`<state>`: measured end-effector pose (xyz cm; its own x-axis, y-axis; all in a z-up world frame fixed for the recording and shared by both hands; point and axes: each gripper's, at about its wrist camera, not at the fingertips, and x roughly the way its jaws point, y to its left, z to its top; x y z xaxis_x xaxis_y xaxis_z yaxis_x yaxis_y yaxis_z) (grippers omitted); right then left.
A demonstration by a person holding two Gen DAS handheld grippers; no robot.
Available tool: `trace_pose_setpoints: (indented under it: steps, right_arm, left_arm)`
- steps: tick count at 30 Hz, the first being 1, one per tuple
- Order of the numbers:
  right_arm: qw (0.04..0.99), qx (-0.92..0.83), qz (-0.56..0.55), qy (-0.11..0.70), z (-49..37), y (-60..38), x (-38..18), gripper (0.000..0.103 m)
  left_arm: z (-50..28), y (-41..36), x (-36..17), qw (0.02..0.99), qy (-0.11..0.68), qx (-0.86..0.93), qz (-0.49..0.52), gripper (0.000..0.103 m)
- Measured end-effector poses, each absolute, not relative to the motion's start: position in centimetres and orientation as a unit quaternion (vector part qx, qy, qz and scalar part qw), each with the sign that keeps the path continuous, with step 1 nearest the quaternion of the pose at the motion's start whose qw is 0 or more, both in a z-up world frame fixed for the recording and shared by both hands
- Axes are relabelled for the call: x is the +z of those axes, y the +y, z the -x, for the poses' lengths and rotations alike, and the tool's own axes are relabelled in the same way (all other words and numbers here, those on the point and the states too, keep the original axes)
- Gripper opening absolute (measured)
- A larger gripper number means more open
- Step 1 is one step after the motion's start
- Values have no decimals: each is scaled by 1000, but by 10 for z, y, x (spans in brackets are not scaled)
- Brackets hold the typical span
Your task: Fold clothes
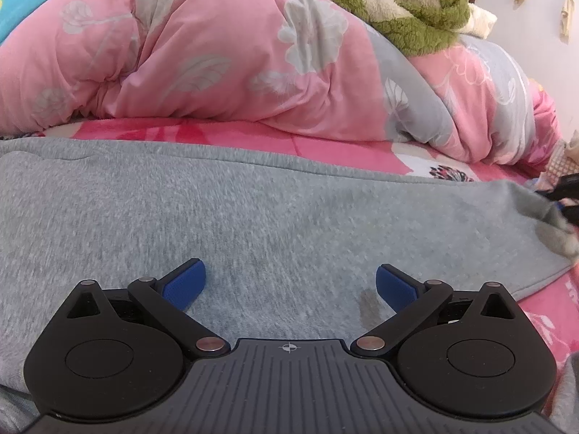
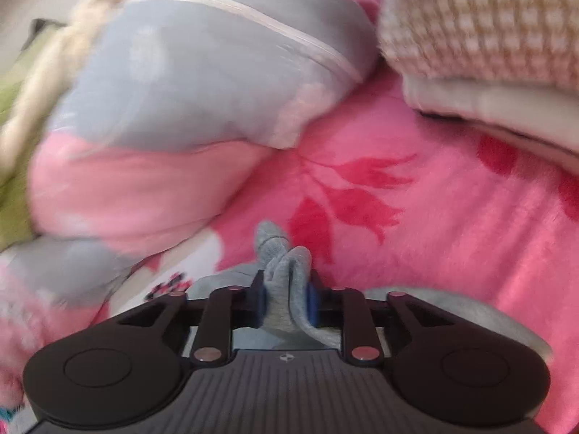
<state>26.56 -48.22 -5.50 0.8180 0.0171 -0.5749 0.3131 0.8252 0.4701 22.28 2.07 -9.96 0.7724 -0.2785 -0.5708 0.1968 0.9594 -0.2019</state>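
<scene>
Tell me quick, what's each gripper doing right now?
Left gripper: open, over the grey garment, gripping nothing.
Right gripper: closed on a bunched end of the grey garment.

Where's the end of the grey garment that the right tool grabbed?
In the right wrist view, low centre: the grey garment is bunched between the right tool pads, just above the pink flowered blanket.

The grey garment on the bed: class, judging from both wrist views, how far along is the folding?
Done: the grey garment lies spread flat on the pink floral blanket. In hand: the right gripper has pinched a bunched end of it, while the left gripper hovers open above the cloth. Left: no fold shows in these views, so the folding itself remains.
</scene>
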Motion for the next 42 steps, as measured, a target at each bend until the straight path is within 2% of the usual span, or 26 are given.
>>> trace_pose_setpoints:
  steps: [4,7,8,11,16,22,27,29,31,33,35,42]
  right_arm:
    - [947,-9,-191,259,-225,-441,-27,22]
    - [961,41,-71,264,-193,-398,-19,35]
    - [961,57,-42,268,-182,-385,-19,47]
    - [953,114,16,279,-154,-356,-23,49]
    - [945,169,44,276,-123,-346,-17,51]
    - [954,139,33,264,-124,-357,-13,61]
    - [953,137,19,270,-142,-344,-27,74]
    - [955,113,30,272,-153,-336,-34,74]
    - [957,85,43,273,-164,-329,-40,68]
    - [956,78,40,282,-175,-333,-42,24]
    - [957,66,38,281,-186,-343,-36,5]
    - [963,-26,117,240,-232,-398,-6,4]
  left_arm:
    - [-223,17,-100,939,316,-123,55,102]
    - [-224,15,-100,939,317,-121,50,102]
    - [-224,15,-100,939,318,-120,48,102]
    - [-224,13,-100,939,319,-118,43,102]
    - [-224,12,-100,940,320,-116,38,102]
    - [-223,12,-101,940,319,-116,39,102]
    - [-224,13,-100,940,319,-117,41,102]
    - [-224,13,-100,940,318,-118,43,102]
    - [-223,14,-100,940,318,-118,44,102]
    - [-223,14,-101,940,318,-119,45,102]
    - [-223,14,-100,940,317,-119,46,102]
    - [-223,15,-101,940,317,-120,48,102]
